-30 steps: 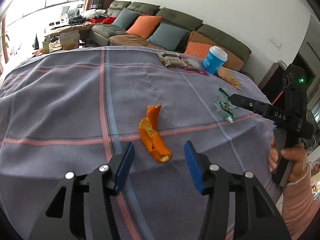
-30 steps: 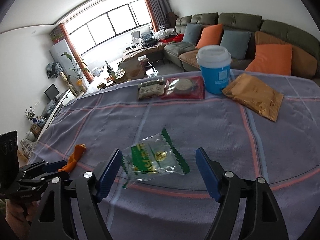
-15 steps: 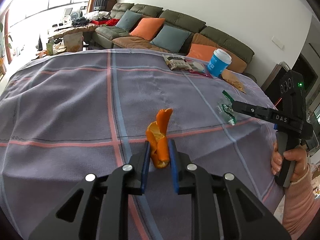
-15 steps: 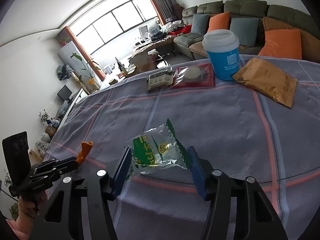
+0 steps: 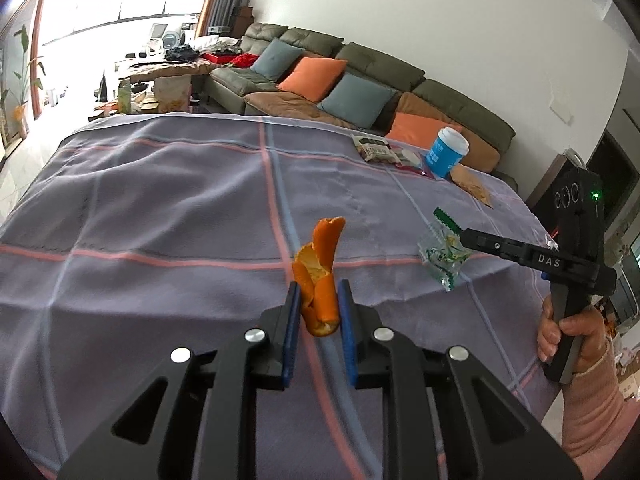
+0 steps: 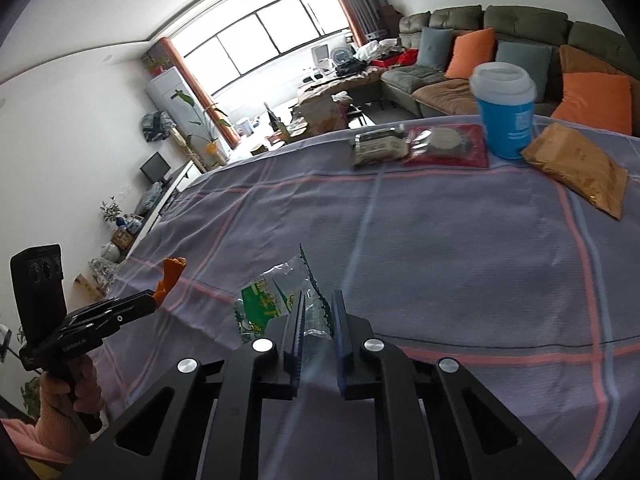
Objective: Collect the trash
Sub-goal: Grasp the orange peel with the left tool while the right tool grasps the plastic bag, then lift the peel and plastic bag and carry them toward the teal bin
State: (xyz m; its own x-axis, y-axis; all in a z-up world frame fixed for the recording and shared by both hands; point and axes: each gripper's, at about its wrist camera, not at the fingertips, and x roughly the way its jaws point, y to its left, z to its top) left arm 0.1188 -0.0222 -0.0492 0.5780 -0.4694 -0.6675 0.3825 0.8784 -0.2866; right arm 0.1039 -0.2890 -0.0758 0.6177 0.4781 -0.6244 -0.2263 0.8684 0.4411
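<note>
Blue pads of the left gripper (image 5: 318,312) clench the lower end of an orange peel (image 5: 320,272), whose long axis runs straight up out of the jaws, its curled tip standing clear above the purple checked tablecloth (image 5: 160,208); the peel appears lifted off the cloth. To the right of the peel, the right gripper (image 6: 317,316) has its jaws closed on one crumpled edge of a clear, green-printed wrapper (image 6: 276,300), most of which bulges out to the left of the fingers and hangs just above the cloth. Both pieces of trash sit forward of their jaws, so each hand need only carry, not reach. No bin shows in either view, so where the load goes cannot be told. The left gripper points level across the table; the right hand (image 5: 568,332), in a pink sleeve, holds its tool by the grip, nose aimed toward the peel. Well beyond the peel, at the far edge by the sofa (image 5: 360,64), wait a blue cup (image 5: 446,154), a brown packet (image 6: 576,164) touching it, a red packet (image 6: 444,144) and a small snack pack (image 6: 378,144), likely next
</note>
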